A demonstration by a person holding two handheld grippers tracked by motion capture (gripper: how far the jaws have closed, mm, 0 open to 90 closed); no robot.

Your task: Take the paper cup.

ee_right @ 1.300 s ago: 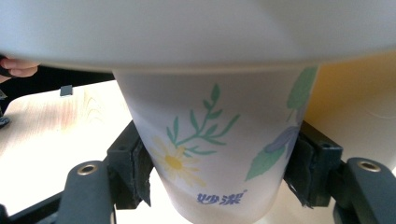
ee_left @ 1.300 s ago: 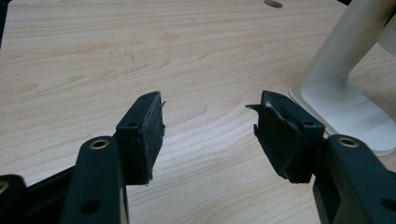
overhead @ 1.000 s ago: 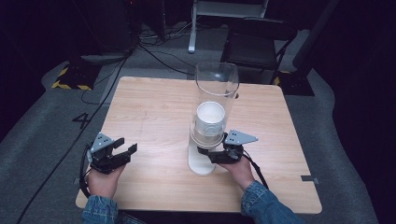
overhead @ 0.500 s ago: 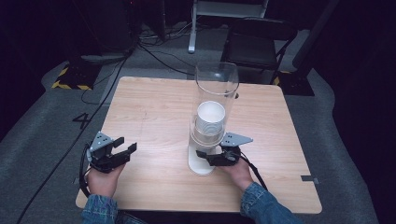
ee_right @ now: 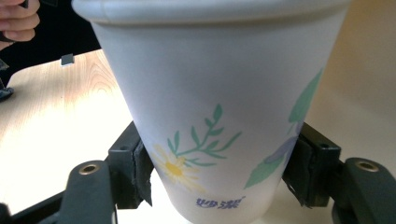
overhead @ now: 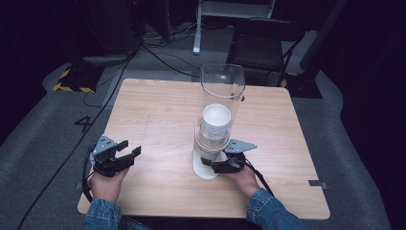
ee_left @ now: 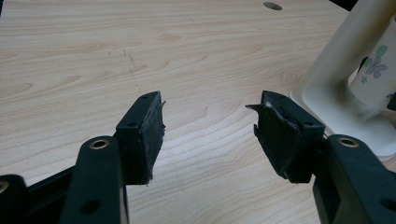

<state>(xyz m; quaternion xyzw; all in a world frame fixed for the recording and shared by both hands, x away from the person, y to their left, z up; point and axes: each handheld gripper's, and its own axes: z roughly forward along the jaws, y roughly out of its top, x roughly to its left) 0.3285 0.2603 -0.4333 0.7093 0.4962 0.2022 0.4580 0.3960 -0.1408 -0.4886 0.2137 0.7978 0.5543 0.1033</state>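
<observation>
Right gripper (overhead: 216,165) holds the lowest paper cup (ee_right: 219,116) at the foot of the cup dispenser (overhead: 218,120).

In the right gripper view both black pads press on the two sides of the cup, which has a printed flower and green leaves, so this gripper is closed on it. The cup hangs at the bottom of a stack inside the clear tube of the dispenser; its white base stands on the wooden table (overhead: 158,110), near the middle and toward the near edge. The left gripper (overhead: 125,156) rests far to the left, near the near-left corner, well apart from the dispenser; its jaws stand apart with only bare wood between them.
</observation>
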